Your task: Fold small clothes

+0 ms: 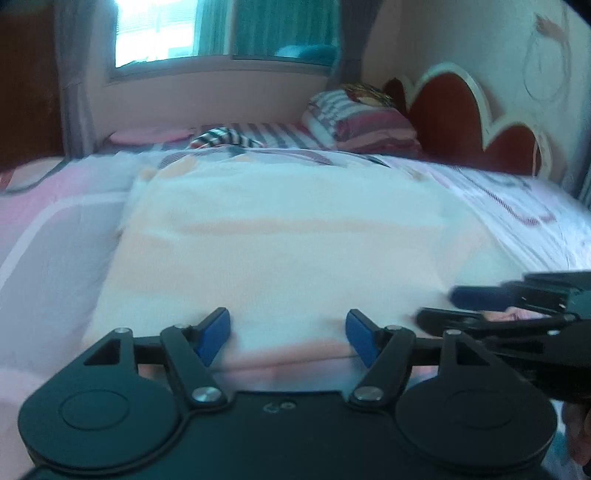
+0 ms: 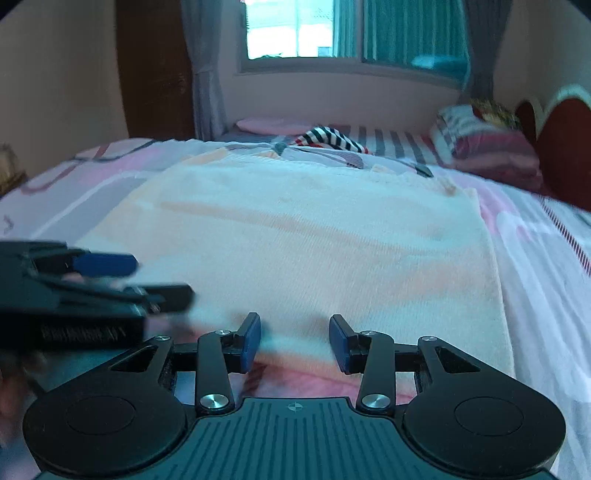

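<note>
1. Bed [image 1: 55, 236]: fills the lower room, covered by a pink and grey patterned sheet. A dark red headboard [image 1: 443, 114] with a white scalloped edge stands at its right end, against the wall.
2. Window [image 2: 295, 29]: behind the bed, bright, with teal curtains [image 2: 399, 29] drawn over its right half.
3. Cream garment [image 2: 314, 236]: the task piece, spread flat on the middle of the bed, with faint peach bands running across it. Its near hem lies just ahead of both tools; its right edge runs straight towards the pillows. Both views are blurred, so finer detail cannot be read.
4. Striped pillows [image 1: 354, 122]: piled at the headboard end, well apart from the garment.
5. Black-and-white striped cloth [image 2: 332, 140]: bunched on the bed beyond the garment's far edge.
6. Left gripper [image 1: 288, 334]: held by a person at the garment's near hem, left of the right tool. Blue pads [image 1: 214, 336] stand wide apart, released, with cloth seen between them but not pinched.
7. Right gripper [image 2: 294, 339]: beside the left one at the same hem, pads part-way apart. The garment edge lies between them; no pinch is visible, so it reads as released.
8. Each tool appears sideways at the edge of the other's view, close beside it.
</note>
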A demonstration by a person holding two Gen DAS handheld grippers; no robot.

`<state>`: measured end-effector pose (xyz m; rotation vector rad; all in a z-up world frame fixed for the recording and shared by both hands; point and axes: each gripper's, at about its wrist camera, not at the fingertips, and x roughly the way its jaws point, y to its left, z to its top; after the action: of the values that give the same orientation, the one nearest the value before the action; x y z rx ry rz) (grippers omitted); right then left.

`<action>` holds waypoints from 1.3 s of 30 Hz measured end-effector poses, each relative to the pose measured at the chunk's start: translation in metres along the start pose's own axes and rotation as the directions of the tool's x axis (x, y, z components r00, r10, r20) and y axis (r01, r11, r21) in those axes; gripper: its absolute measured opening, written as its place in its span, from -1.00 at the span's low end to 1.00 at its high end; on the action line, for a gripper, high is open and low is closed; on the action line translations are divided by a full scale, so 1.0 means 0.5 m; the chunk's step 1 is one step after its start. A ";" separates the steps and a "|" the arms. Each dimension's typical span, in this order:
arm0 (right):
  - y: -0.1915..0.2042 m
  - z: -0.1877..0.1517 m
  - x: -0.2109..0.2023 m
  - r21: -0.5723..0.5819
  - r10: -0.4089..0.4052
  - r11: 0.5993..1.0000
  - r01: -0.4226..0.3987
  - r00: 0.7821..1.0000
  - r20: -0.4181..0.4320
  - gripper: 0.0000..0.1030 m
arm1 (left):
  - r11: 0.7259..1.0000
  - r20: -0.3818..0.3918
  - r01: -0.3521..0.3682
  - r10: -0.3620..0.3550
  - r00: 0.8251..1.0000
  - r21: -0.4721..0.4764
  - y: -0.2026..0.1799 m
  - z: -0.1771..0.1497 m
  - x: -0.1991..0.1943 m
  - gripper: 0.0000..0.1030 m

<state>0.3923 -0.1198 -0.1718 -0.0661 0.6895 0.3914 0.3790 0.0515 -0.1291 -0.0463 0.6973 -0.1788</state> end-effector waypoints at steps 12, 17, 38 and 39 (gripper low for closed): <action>-0.130 -0.037 -0.090 0.187 -0.161 0.970 0.157 0.987 0.010 -0.48 | 0.994 0.005 -0.072 0.072 0.997 -0.086 0.058 0.002 -0.047 0.09; -0.150 -0.056 -0.082 0.209 -0.164 0.964 0.163 0.986 -0.015 -0.76 | 0.992 -0.031 -0.091 0.089 0.996 -0.089 0.058 0.000 -0.040 0.08; -0.176 -0.049 -0.084 0.200 -0.139 0.969 0.145 0.989 -0.045 -0.76 | 0.979 -0.054 -0.198 0.195 0.979 -0.056 0.065 -0.005 -0.044 0.10; -0.175 -0.050 -0.084 0.199 -0.141 0.969 0.147 0.989 -0.044 -0.76 | 0.979 -0.057 -0.196 0.192 0.980 -0.058 0.066 -0.004 -0.044 0.11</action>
<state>0.3805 -0.2194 -0.1707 0.0700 0.7460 0.1798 0.3659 0.0880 -0.1199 -0.0345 0.7540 0.0298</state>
